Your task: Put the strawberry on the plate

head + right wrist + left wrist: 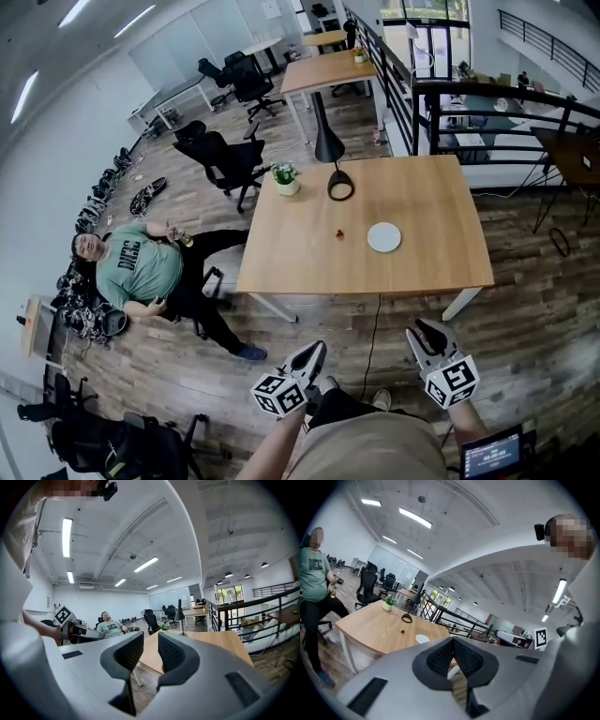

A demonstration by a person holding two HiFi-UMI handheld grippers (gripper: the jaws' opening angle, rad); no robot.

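First, the table [441, 272] should be neared and the all-but-closed, empty right gripper [424, 328] opened over the strawberry [340, 233], the left gripper [317, 349] being clenched.

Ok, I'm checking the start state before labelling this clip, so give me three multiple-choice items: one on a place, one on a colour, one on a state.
1. Where is the strawberry? A on the plate; B on the table, apart from the plate; C in a gripper.
2. What colour is the plate? A white; B red; C black.
3. How is the left gripper? A wide open; B shut on the strawberry; C shut, empty.
Key: B, it lies on bare wood left of the plate in the head view; A, the disc shows white; C, its jaws meet with nothing between them.
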